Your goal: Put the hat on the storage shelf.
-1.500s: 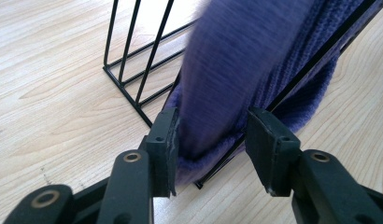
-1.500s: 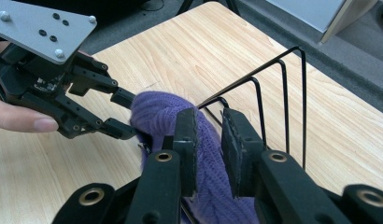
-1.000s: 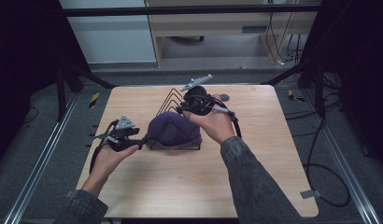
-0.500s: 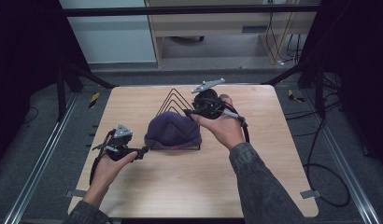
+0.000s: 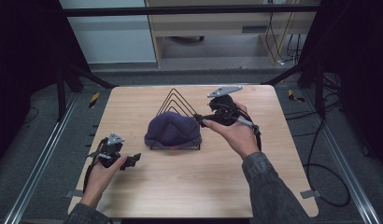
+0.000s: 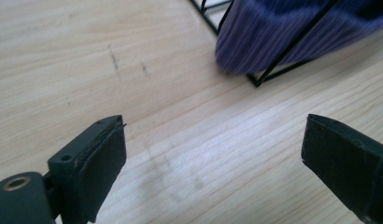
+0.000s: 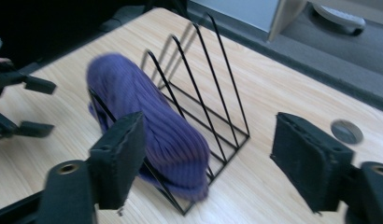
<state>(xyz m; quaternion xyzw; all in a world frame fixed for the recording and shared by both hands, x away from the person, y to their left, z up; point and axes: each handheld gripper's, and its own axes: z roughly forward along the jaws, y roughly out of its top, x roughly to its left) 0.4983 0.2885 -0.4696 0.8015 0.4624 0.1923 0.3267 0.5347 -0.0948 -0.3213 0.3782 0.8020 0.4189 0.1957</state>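
High view: we found the purple knitted beanie (image 5: 173,130) lodged in the black wire triangular rack (image 5: 176,103), while the left gripper (image 5: 132,160) and the right gripper (image 5: 199,118) had just been opening and stood wide, empty.

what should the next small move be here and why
Probably draw both hands back from the rack. The purple hat already sits in the wire rack, and the left gripper and right gripper have just been opening, nothing between their jaws.

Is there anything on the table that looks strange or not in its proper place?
Yes. A purple knitted hat is stuffed into the front slots of a black wire rack, the kind made for upright files. It bulges past the wires and sags toward the table. Nothing looks spilled or damaged.
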